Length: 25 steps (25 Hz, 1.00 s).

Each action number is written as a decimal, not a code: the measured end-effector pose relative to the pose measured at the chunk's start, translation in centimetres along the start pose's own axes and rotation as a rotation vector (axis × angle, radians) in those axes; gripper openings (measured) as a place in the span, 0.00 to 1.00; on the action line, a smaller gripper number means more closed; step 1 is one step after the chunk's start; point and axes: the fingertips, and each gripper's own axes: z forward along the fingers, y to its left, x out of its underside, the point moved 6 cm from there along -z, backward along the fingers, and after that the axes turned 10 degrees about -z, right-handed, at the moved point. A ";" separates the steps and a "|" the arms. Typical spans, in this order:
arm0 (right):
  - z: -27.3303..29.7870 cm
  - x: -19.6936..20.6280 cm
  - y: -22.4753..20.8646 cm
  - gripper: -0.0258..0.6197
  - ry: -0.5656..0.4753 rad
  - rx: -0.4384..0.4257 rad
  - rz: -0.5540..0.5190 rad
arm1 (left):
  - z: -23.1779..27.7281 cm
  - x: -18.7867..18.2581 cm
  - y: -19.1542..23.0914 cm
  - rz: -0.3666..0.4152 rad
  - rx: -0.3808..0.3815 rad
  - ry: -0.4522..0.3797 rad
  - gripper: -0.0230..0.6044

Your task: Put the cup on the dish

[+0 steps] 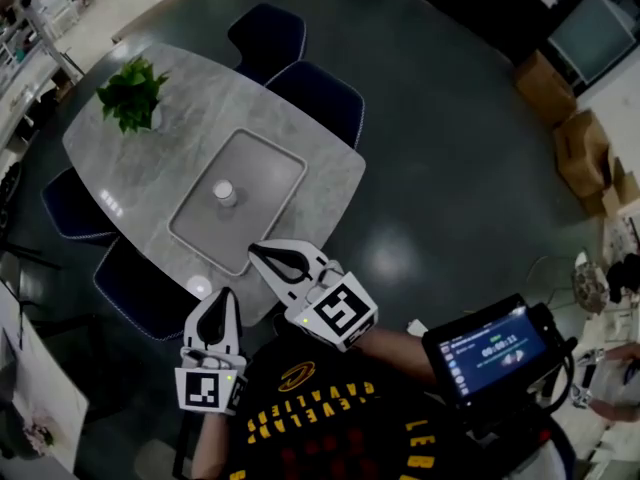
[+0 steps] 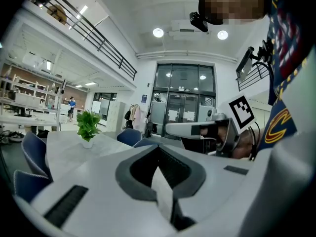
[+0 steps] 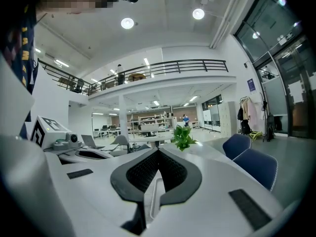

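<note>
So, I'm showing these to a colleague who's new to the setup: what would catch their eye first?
Most likely the two white claws low in the head view, left claw and right claw, both shut and empty. Then the small white cup standing on the grey dish in the middle of the table, and the green plant at its far left corner.

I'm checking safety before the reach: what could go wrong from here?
1. The left tool and right tool are both shut and empty; reaching the cup that way would likely tip it.
2. The cup already stands on the rectangular dish; a careless grab might drag it off.
</note>
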 end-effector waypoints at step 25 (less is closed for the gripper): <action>1.8 -1.9 -4.0 0.05 -0.042 -0.079 -0.043 | 4.1 -2.1 0.3 -0.021 -0.070 -0.037 0.04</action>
